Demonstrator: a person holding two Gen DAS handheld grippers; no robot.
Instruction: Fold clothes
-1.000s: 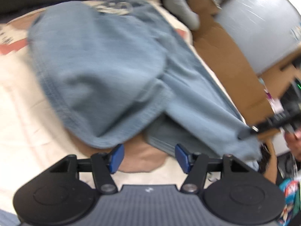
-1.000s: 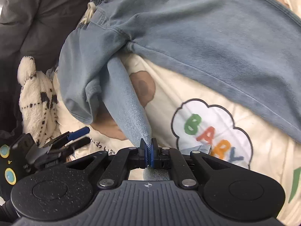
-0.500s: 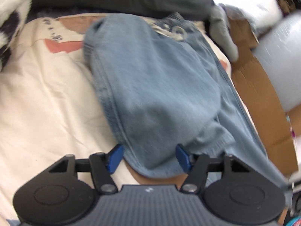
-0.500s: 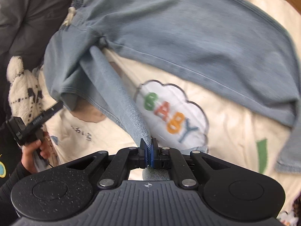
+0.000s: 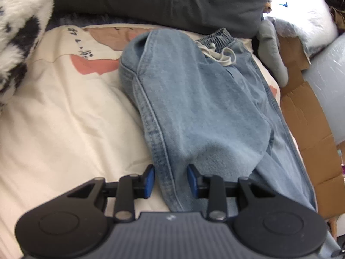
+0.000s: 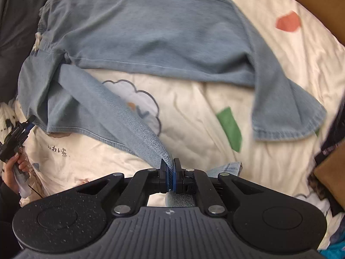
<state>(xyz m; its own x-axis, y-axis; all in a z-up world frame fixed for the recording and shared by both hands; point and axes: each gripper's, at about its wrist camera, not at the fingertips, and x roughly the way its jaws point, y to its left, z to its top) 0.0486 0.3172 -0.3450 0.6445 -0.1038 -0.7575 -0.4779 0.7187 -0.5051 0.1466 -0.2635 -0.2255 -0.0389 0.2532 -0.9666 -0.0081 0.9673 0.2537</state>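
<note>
Closest to you, your left gripper (image 5: 170, 180) points down at the bed with its jaws closing around the seamed edge of the jeans (image 5: 194, 108). The denim lies between the blue pads (image 5: 149, 180), and a narrow gap shows on each side, so they are not pressing on it. Your right gripper (image 6: 170, 172) is clamped tight on a strip of the same jeans (image 6: 151, 49); the cloth stretches taut from the pads up and to the left, lifted off the bedding.

Beyond the grippers, the jeans lie spread over a cream sheet (image 5: 64, 118) printed with cartoon shapes, including a cloud (image 6: 140, 99) with coloured letters on it. In the left wrist view one leg is folded over the rest, and the elastic waistband with its pale drawstring (image 5: 217, 54) sits at the far end. In the right wrist view a leg runs across the bed and bends down at the right, ending in a hem.

Farther off are a dark pillow (image 5: 161, 2), a black and white fluffy blanket (image 5: 19, 32), and flattened cardboard (image 5: 310, 125) at the right edge of the bed.

At the left edge of the right wrist view, your left hand (image 6: 13, 168) holds the other gripper.
</note>
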